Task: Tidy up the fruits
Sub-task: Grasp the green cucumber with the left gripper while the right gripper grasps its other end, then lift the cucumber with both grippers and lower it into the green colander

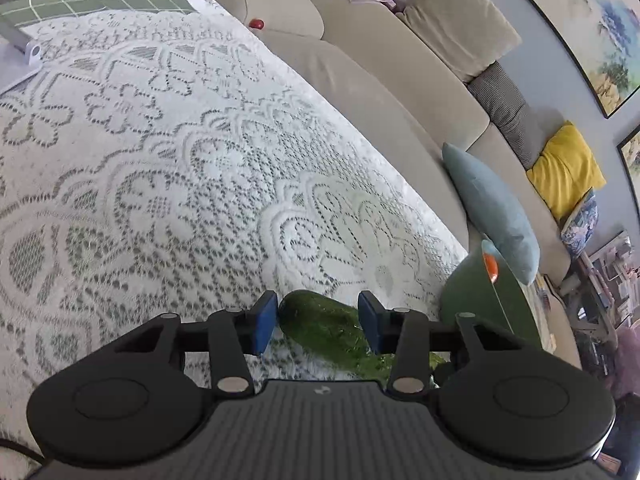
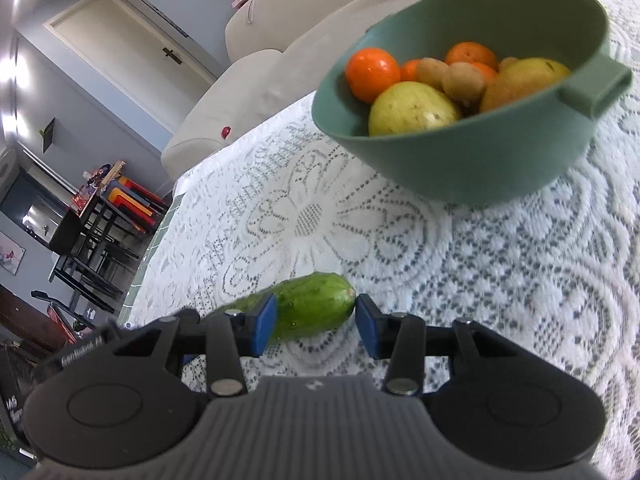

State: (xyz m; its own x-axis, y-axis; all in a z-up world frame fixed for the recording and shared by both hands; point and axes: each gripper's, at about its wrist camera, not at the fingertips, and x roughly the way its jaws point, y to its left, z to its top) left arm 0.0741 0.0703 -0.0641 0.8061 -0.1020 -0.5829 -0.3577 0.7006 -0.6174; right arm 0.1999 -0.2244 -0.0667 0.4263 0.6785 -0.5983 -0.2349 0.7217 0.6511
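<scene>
A white lace cloth (image 1: 160, 160) covers the table under me, with a green checked cloth (image 1: 100, 4) showing at its far left corner. Beyond the far edge runs a beige sofa (image 1: 380, 92) with a small red object (image 1: 256, 23) on its seat, then cushions along the back: a beige one (image 1: 460, 24), a grey checked one (image 1: 508, 112), a yellow one (image 1: 564, 168) and a pale blue one (image 1: 492, 212) lying nearer. Framed paintings (image 1: 592, 28) hang on the blue-grey wall at the right. In the right wrist view a white door (image 2: 120, 40) and a dark shelf rack (image 2: 96, 232) stand far left.

My left gripper (image 1: 318, 326) is partly open, its blue pads (image 1: 264, 328) on either side of the dark green end of a cucumber (image 1: 324, 326). The left pad sits just beside the skin and the right pad (image 1: 370, 326) overlaps it; I cannot tell whether they press on it.

My right gripper (image 2: 316, 328) is also partly open around the other, lighter end of the cucumber (image 2: 308, 310), which lies on the lace (image 2: 520, 280). The left pad (image 2: 264, 328) overlaps its side; the right pad (image 2: 368, 330) stands just off the tip, so I am not clamped on it.

Far right of it stands a green bowl (image 2: 460, 168) with a handle, holding oranges (image 2: 372, 72), yellow fruit (image 2: 412, 110) and small brown potatoes (image 2: 460, 82).
</scene>
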